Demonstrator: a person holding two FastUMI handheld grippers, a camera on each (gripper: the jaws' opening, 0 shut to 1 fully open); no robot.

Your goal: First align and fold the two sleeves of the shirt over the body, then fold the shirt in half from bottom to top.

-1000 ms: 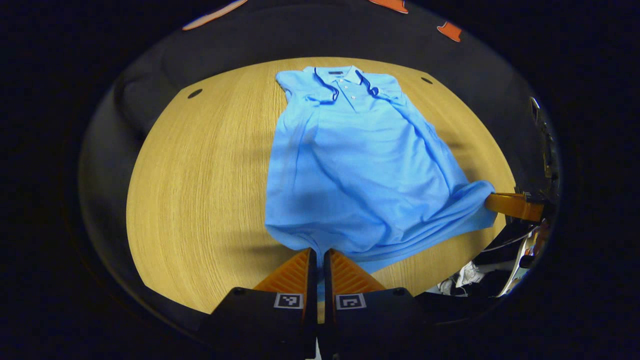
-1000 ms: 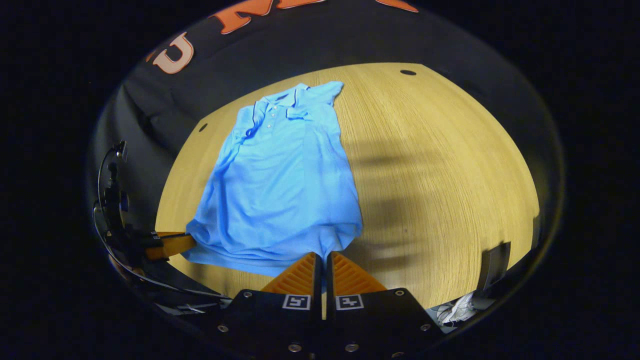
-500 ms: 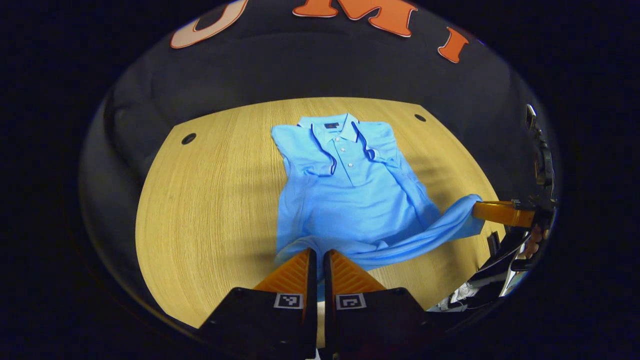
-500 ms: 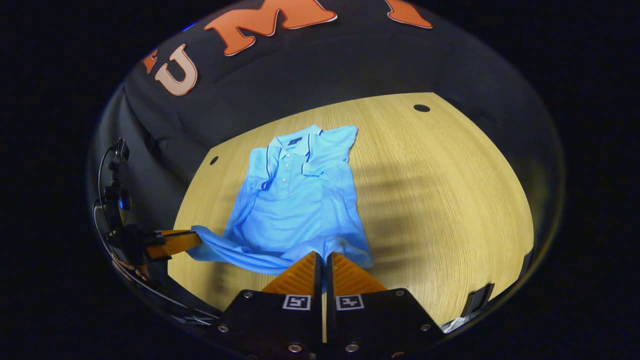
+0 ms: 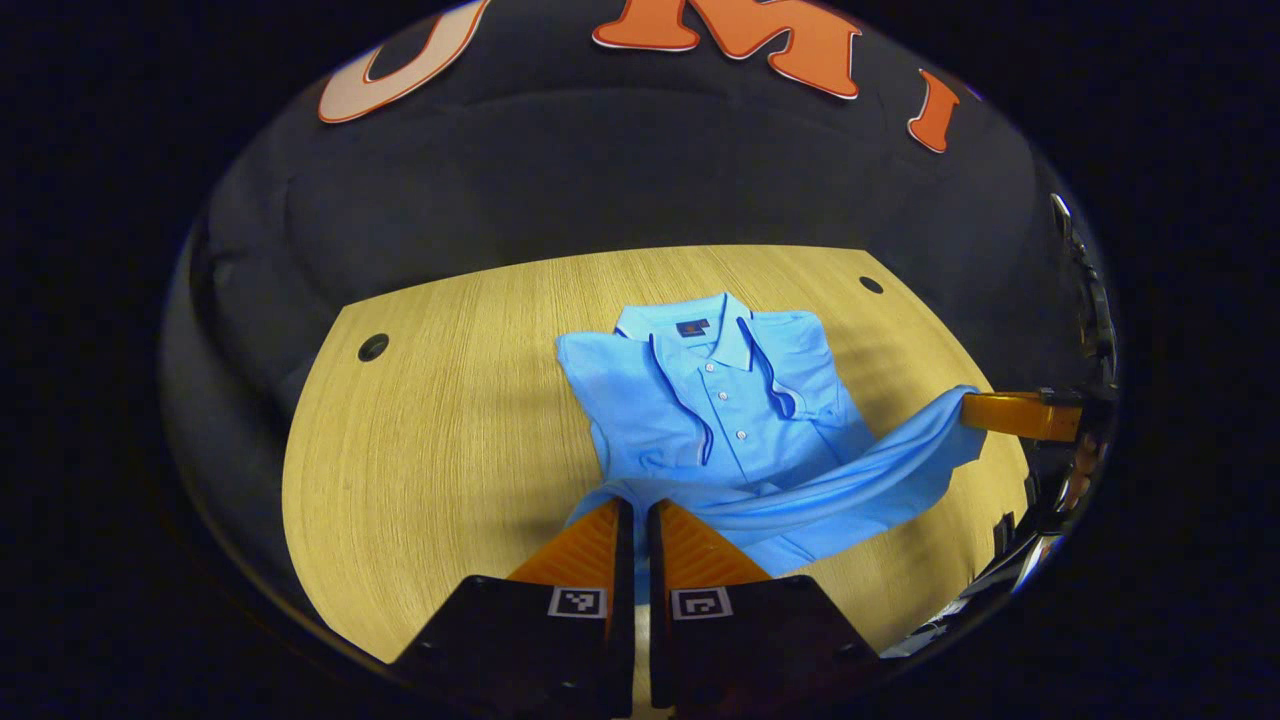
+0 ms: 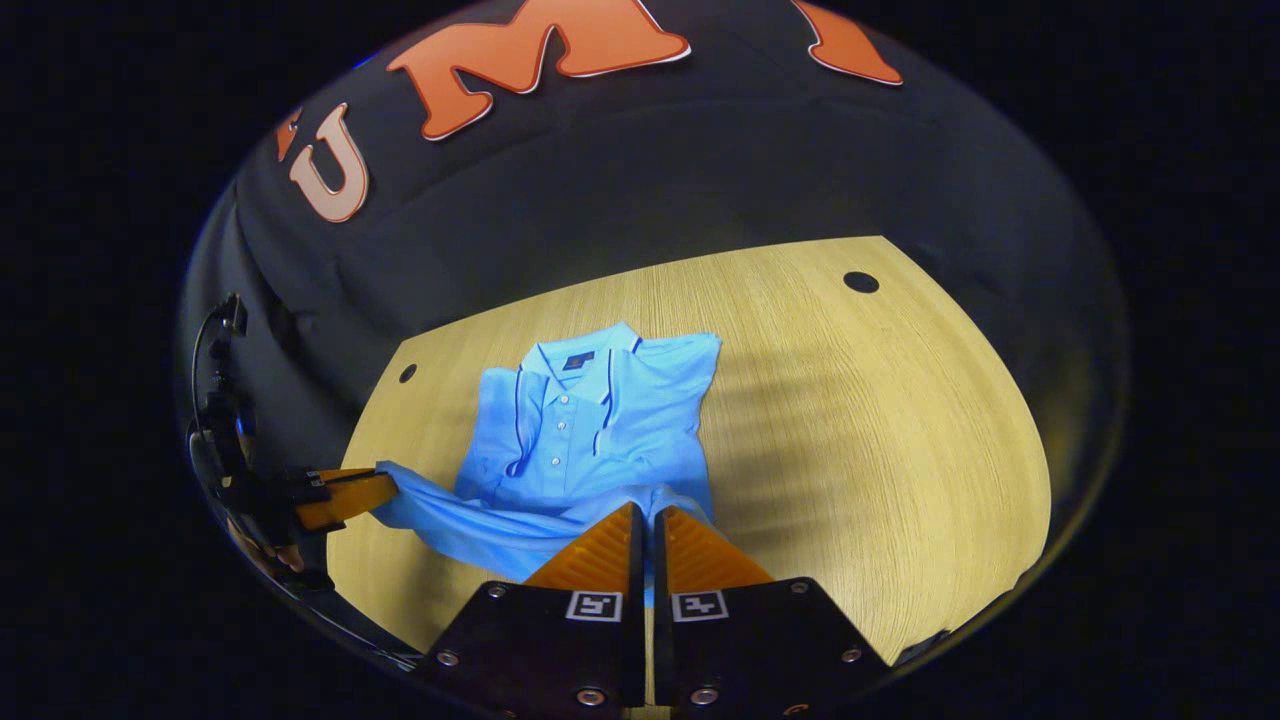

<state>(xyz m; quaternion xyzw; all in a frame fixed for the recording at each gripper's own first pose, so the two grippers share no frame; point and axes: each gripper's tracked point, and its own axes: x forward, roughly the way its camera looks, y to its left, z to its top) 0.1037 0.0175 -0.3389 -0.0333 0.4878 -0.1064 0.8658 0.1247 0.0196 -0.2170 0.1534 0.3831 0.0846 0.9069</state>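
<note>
I had the left gripper (image 5: 632, 520) and right gripper (image 6: 645, 525) each with jaws pinching a hem corner of the blue polo shirt (image 5: 720, 410), lifted over its body on the tabletop (image 5: 430, 400). Uneven carrying could have skewed the fold or dragged the collar. No containers were present.
</note>
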